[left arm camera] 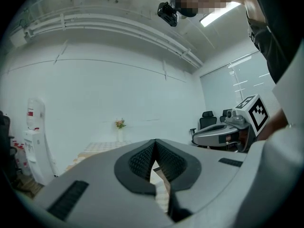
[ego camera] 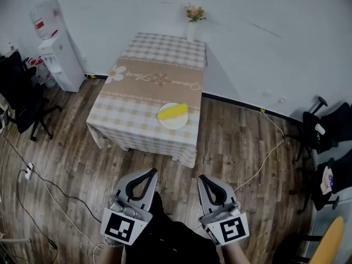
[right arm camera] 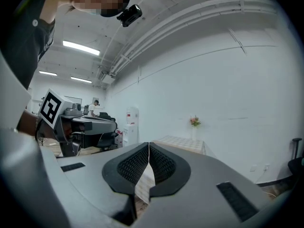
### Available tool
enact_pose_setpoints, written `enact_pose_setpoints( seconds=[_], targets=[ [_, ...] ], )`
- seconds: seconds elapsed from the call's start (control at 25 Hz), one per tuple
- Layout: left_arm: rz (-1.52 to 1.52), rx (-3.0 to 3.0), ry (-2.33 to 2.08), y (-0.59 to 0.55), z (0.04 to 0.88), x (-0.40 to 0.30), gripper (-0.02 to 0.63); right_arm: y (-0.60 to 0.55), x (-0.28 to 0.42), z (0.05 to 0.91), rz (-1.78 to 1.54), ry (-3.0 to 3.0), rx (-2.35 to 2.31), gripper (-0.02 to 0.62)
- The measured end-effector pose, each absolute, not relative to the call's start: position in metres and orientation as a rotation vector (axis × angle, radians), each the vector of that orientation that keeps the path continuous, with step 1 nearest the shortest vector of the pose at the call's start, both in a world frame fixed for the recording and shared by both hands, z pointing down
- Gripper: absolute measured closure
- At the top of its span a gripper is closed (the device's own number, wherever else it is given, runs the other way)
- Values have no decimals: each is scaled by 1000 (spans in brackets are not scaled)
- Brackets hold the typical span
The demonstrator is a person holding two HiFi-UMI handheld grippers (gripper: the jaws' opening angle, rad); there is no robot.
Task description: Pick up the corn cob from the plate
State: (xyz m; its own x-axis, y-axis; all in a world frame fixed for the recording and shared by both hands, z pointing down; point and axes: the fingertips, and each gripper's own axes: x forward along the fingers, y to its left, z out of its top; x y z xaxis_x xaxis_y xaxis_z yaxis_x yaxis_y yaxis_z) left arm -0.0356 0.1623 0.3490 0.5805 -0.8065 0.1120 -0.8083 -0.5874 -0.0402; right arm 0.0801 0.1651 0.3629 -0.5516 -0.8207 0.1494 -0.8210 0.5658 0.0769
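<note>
Two tools are in view, both held low at the bottom edge of the head view and well short of the desk [ego camera: 147, 82].

Left tool [ego camera: 152, 173]: jaws closed, ribbed pads meeting at the tips, nothing between them. Its marker cube faces the head camera.

Right tool [ego camera: 203, 179]: jaws closed likewise, pads pressed together along their length, nothing gripped. It sits beside the left tool, the two roughly parallel and pointing toward the desk.

Corn cob [ego camera: 172, 112]: yellow, lying across a round white plate [ego camera: 176, 125], untouched by either tool. The plate stands near the front right corner of the desk, on the checked part of the tablecloth [ego camera: 165, 51].

Surroundings: the desk stands against a white wall on a wooden floor [ego camera: 242, 147]. A vase [ego camera: 192, 22] with flowers stands at the desk's far edge by the wall. A water dispenser [ego camera: 58, 59] stands to the left of the desk, also at the wall. A black office chair [ego camera: 22, 100] is at the left edge, and further chairs are at the right. A cable [ego camera: 269, 153] trails over the floor to the right of the desk.
</note>
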Motion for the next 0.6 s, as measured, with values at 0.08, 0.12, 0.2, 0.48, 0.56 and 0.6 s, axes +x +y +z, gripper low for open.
enact_pose_setpoints(
  seconds=[0.08, 0.12, 0.2, 0.48, 0.56, 0.6],
  targets=[
    [187, 2782, -1410, 145, 349, -40, 594, 150, 75, 362, 2, -2626, 1394, 552],
    [188, 2784, -1406, 136, 348, -42, 594, 142, 72, 361, 4, -2625, 1397, 552],
    [186, 2788, -1399, 118, 346, -45, 594, 125, 68, 358, 4, -2624, 1405, 552],
    [179, 2818, -1344, 62, 342, -52, 594, 74, 62, 353, 5, -2587, 1461, 552],
    [171, 2825, -1328, 48, 340, -54, 594, 62, 61, 352, 3, -2576, 1478, 553],
    [167, 2827, -1323, 40, 339, -56, 594, 56, 60, 351, 1, -2571, 1486, 552]
  ],
)
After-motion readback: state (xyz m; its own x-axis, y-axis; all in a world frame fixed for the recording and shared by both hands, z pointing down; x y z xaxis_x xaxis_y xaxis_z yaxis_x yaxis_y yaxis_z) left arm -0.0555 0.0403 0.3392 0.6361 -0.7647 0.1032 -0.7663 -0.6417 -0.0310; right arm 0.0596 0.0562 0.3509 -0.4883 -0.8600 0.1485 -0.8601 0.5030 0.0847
